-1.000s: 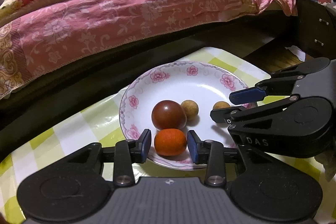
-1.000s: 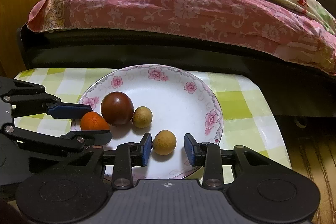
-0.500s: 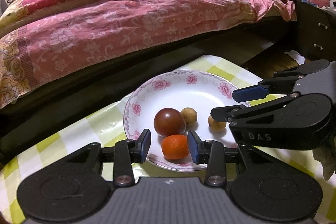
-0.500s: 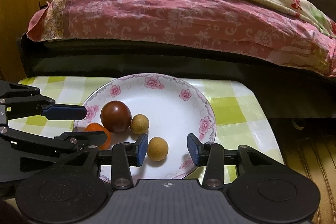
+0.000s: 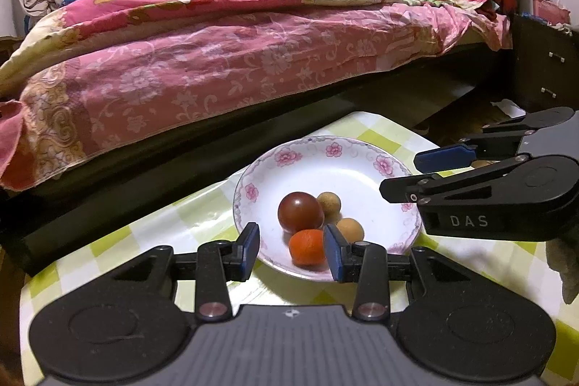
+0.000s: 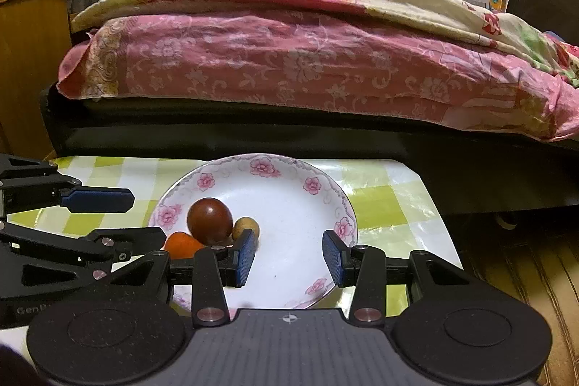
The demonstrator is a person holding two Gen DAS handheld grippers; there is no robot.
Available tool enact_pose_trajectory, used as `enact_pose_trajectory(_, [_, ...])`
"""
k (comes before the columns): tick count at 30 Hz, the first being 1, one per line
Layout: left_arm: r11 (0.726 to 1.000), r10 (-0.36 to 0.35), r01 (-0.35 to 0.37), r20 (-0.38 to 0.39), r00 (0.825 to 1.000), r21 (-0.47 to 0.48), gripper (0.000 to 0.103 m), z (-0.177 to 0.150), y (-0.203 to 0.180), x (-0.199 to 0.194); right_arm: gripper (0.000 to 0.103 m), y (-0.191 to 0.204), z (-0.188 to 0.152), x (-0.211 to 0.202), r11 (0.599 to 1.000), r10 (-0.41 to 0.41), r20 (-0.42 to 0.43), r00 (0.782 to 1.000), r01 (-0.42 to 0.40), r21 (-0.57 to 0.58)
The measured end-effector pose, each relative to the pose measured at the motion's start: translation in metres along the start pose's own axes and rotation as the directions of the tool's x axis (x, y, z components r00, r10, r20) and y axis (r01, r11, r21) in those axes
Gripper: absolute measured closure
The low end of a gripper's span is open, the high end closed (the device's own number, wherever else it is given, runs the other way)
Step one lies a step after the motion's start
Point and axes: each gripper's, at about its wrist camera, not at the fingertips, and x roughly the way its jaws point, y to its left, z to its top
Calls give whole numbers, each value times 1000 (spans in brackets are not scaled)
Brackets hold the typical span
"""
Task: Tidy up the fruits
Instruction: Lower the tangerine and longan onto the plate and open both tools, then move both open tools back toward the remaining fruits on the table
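A white round plate with pink flowers on its rim [image 6: 313, 185] stands on a table with a green and white checked cloth [image 6: 391, 201]. On the plate lie a dark red round fruit [image 6: 210, 220], a small tan round fruit [image 6: 245, 227] touching it, and an orange round fruit [image 6: 182, 244], partly hidden. The right gripper [image 6: 288, 255] has its blue pads wide apart over the plate, holding nothing. The left gripper [image 6: 108, 217] comes in from the left side, also spread apart. Behind stands a bed with a pink flowered cover [image 6: 289, 60].

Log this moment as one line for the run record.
left tongs: open, empty | right tongs: open, empty | white floral-rimmed plate: dark red round fruit, orange round fruit, two small tan round fruits
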Motion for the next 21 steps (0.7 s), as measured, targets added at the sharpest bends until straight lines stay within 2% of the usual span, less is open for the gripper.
enact_pose_trajectory(6, [1000, 7, -7, -5, 1000, -16, 57, -9, 3, -17, 65, 8, -5, -15, 1000, 16, -4, 1000, -16, -5])
enact_pose_trajectory(15, [1000, 1, -1, -57, 998, -9, 57, -32, 4, -40, 65, 27, -28, -32, 998, 57, -75, 996, -59, -33])
enact_pose_trajectory(21, [999, -49, 51, -106, 993, 17, 57, -50, -5, -48, 65, 38, -41, -43, 992, 77, -132, 988, -88, -87])
